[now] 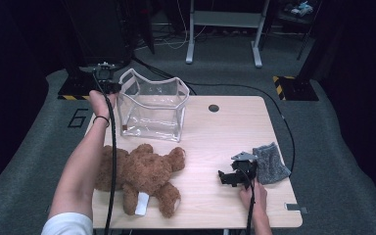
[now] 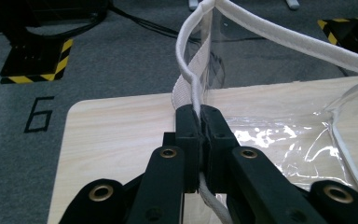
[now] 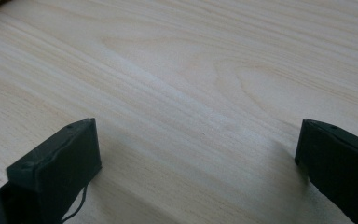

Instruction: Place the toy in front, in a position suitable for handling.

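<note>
Worktop (image 1: 215, 132): pale wood, standing on grey carpet. Landmark for all positions below: the teddy bear.

Teddy bear (image 1: 142, 176): brown, lying flat near the front left edge of the worktop, white tag at one leg.

Clear bag (image 1: 152, 110): transparent, white-trimmed, standing upright just behind the teddy bear with its mouth open.

Grey cloth (image 1: 270, 164): crumpled, well to the right of the teddy bear.

Left hand-held gripper (image 2: 199, 122): behind the teddy bear at the clear bag's left rim, jaws clamped on the white trim.

Right hand-held gripper (image 3: 198, 149): right of the teddy bear, just beside the grey cloth, jaws spread wide over bare wood, holding nothing.
</note>
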A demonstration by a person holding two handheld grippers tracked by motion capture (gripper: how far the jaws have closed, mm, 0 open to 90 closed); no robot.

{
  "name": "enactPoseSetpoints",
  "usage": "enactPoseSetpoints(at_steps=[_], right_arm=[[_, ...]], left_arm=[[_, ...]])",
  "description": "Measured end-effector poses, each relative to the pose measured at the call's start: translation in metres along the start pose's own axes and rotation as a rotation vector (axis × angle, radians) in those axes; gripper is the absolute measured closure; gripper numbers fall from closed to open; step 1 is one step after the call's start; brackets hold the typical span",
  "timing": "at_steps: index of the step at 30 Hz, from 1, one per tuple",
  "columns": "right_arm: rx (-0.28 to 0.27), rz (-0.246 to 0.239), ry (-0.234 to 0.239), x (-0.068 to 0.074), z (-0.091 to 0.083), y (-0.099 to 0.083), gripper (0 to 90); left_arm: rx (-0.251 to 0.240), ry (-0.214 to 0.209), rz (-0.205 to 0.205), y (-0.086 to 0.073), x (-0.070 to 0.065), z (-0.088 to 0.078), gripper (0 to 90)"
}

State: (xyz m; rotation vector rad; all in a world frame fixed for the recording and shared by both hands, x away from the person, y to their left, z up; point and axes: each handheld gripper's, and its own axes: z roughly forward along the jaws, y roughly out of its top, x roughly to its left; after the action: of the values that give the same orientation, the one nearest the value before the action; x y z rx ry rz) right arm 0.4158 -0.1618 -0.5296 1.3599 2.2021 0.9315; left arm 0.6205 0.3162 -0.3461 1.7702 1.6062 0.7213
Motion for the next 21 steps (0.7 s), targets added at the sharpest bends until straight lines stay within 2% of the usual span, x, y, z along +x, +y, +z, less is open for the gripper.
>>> enactPoseSetpoints(at_steps=[9, 10, 11, 12, 17, 21], right_arm=[[0.001, -0.005, 0.0, 0.0, 0.0, 0.0, 0.0], [0.001, -0.005, 0.0, 0.0, 0.0, 0.0, 0.0], [0.0, -0.006, 0.0, 0.0, 0.0, 0.0, 0.0], [0.0, -0.007, 0.0, 0.0, 0.0, 0.0, 0.0], [0.001, -0.005, 0.0, 0.0, 0.0, 0.0, 0.0], [0.001, -0.005, 0.0, 0.0, 0.0, 0.0, 0.0]], left_arm=[[-0.003, 0.035, -0.032, -0.004, 0.026, -0.005, 86.5], [-0.006, 0.039, -0.047, -0.005, 0.028, -0.005, 86.4], [-0.008, 0.04, -0.04, -0.005, 0.032, -0.006, 86.3], [-0.007, 0.044, -0.056, -0.006, 0.034, -0.006, 86.2], [-0.005, 0.057, -0.041, -0.006, 0.046, -0.009, 85.5], [-0.009, 0.038, -0.047, -0.007, 0.049, -0.01, 81.3]])
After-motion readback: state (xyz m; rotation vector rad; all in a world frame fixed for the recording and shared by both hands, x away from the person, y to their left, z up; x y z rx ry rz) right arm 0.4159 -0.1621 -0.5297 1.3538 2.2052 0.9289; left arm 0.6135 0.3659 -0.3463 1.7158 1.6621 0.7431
